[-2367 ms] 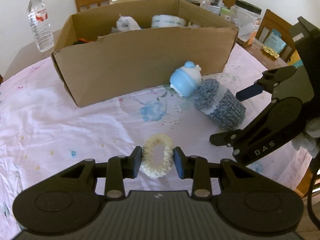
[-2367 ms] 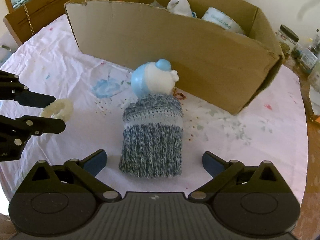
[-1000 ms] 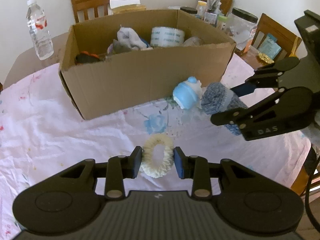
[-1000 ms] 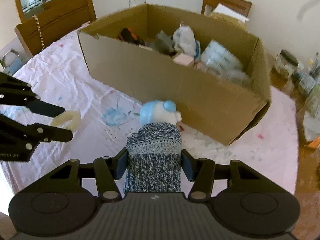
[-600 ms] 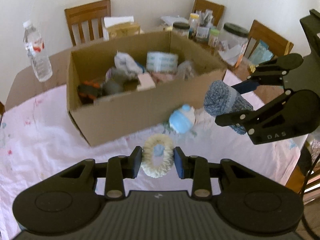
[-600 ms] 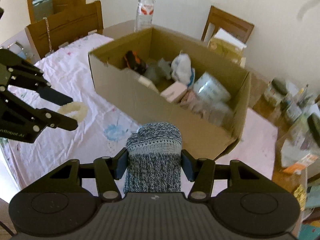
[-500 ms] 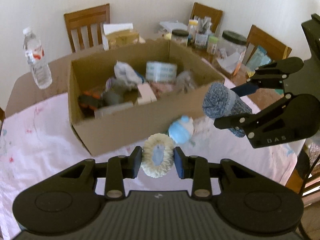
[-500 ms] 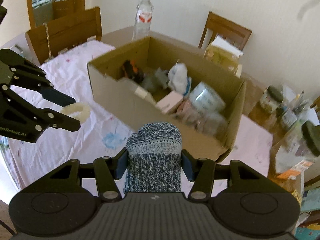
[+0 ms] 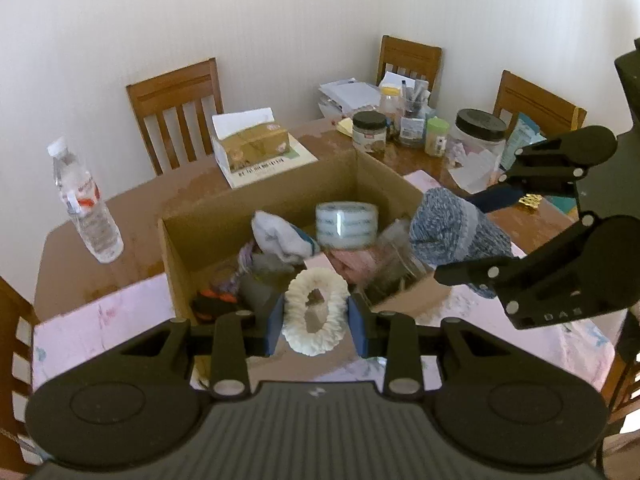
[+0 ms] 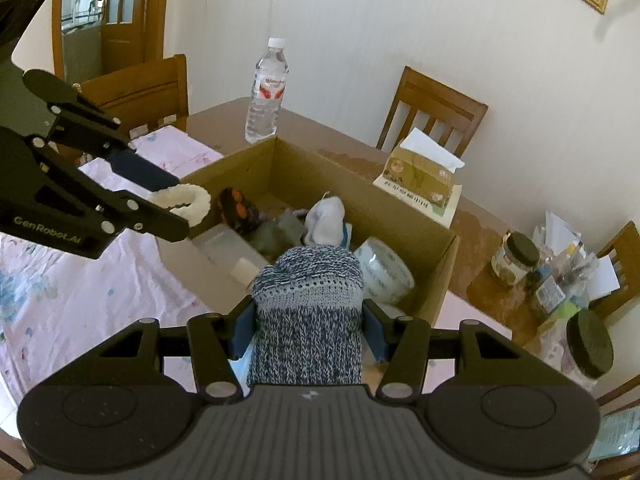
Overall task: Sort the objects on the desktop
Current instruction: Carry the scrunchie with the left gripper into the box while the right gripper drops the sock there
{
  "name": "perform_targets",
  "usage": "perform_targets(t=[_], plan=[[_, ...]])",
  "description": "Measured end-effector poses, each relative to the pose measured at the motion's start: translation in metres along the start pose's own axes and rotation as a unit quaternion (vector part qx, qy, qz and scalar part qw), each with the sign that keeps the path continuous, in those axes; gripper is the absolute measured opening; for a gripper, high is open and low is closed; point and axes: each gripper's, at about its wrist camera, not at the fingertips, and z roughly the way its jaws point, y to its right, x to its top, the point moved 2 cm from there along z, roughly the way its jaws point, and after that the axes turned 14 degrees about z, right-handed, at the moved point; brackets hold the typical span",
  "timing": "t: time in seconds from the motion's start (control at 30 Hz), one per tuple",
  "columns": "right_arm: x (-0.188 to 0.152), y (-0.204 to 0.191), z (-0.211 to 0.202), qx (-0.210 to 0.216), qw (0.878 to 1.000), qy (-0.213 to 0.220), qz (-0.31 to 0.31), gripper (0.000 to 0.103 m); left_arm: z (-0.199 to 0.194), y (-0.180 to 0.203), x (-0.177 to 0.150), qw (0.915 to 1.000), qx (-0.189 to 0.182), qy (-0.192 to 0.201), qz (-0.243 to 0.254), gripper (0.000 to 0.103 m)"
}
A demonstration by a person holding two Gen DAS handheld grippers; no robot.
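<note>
Left wrist view: above the bench, looking steeply down along its fingers (image 9: pixel 276 322) into the cardboard box (image 9: pixel 276 184).
Right wrist view: similar height, facing the box from its right.
Shared: box, water bottle (image 10: pixel 267 92), each other's gripper.

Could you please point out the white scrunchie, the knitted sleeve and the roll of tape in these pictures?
White scrunchie (image 9: pixel 314 312): left wrist view, on its fluffy ring.
Knitted sleeve (image 10: pixel 306 320): right wrist view, on its knitted middle.
Roll of tape (image 9: pixel 346 224): left wrist view, on its outer side.

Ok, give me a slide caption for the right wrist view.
Right gripper carries a knitted sleeve above the open cardboard box.
</note>
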Motion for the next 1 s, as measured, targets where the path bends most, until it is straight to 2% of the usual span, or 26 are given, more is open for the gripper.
perform_targets(t=[0.4,0.47,0.53,0.63,0.77,0.8,0.83,0.9,1.0], plan=[[0.018,0.007,0.021,0.0,1.0,-0.002,-0.001,0.06,0.026,-0.025,0.015,0.9998,0.008,-0.007,0.014,0.034],[0.021,0.009,0.025,0.0,1.0,-0.003,0.0,0.06,0.03,-0.027,0.016,0.9998,0.011,-0.005,0.017,0.044],[0.024,0.011,0.029,0.0,1.0,-0.003,0.002,0.06,0.033,-0.028,0.018,0.9996,0.018,-0.006,0.022,0.063],[0.027,0.013,0.034,0.001,1.0,-0.005,0.003,0.06,0.037,-0.03,0.019,0.9994,0.025,-0.009,0.024,0.073],[0.031,0.014,0.04,0.004,1.0,-0.007,0.002,0.061,0.04,-0.032,0.017,0.9994,0.023,-0.015,0.023,0.076],[0.032,0.014,0.04,0.006,1.0,-0.006,0.004,0.064,0.04,-0.032,0.016,0.9994,0.023,-0.017,0.022,0.077],[0.034,0.015,0.041,0.006,1.0,-0.004,0.006,0.072,0.04,-0.033,0.016,0.9993,0.022,-0.019,0.022,0.077],[0.036,0.014,0.041,0.005,1.0,0.001,0.005,0.078,0.04,-0.033,0.015,0.9994,0.021,-0.02,0.022,0.077],[0.037,0.013,0.039,0.006,1.0,0.004,0.006,0.08,0.038,-0.032,0.013,0.9995,0.016,-0.021,0.017,0.079]])
